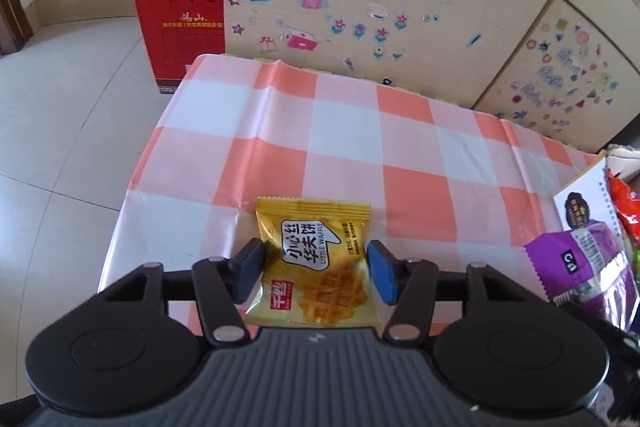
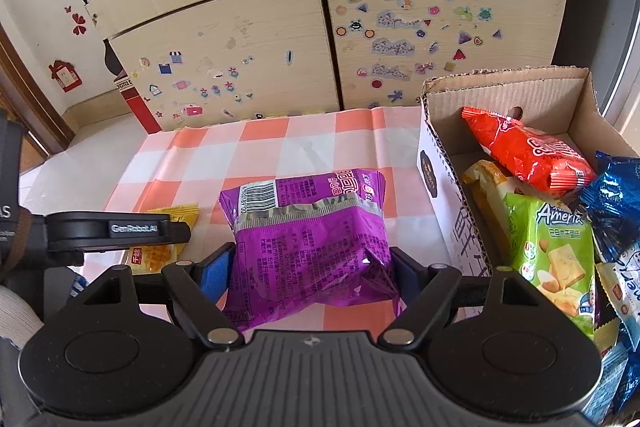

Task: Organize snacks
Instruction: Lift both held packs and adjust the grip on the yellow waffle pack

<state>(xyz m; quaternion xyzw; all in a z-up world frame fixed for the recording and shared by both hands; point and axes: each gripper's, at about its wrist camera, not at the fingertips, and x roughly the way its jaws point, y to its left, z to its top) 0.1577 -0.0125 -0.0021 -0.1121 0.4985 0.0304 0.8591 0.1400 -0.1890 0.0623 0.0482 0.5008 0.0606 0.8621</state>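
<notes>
Snacks are spread around the cardboard box point(image 2: 504, 87), which stands at the right end of the tabletop point(image 1: 344, 131) with its orange and white check cloth. Left of the box, close to it, lies a purple snack bag point(image 2: 312, 247); its long axis runs away from the gripper toward the cupboard point(image 2: 248, 39), barcode end far, back seam facing up, foil crumpled and shiny. The right gripper point(image 2: 310, 269) has its blue pads at the two sides of this bag and seems to pinch it at its near half. Farther left of the box lies a small yellow waffle packet point(image 1: 316, 263), flat, crimped end pointing away, with "LITTLE WAFFLE" printed sideways under Chinese characters and a picture of waffle pieces. The left gripper point(image 1: 318, 273) is spread around this packet; the pads stand beside its edges and I cannot tell if they touch. Its side carries the writing "GenRobot.AI". Inside the box are a red bag point(image 2: 528, 151), a green packet point(image 2: 556, 255) marked "America" and a blue bag point(image 2: 616, 195).
</notes>
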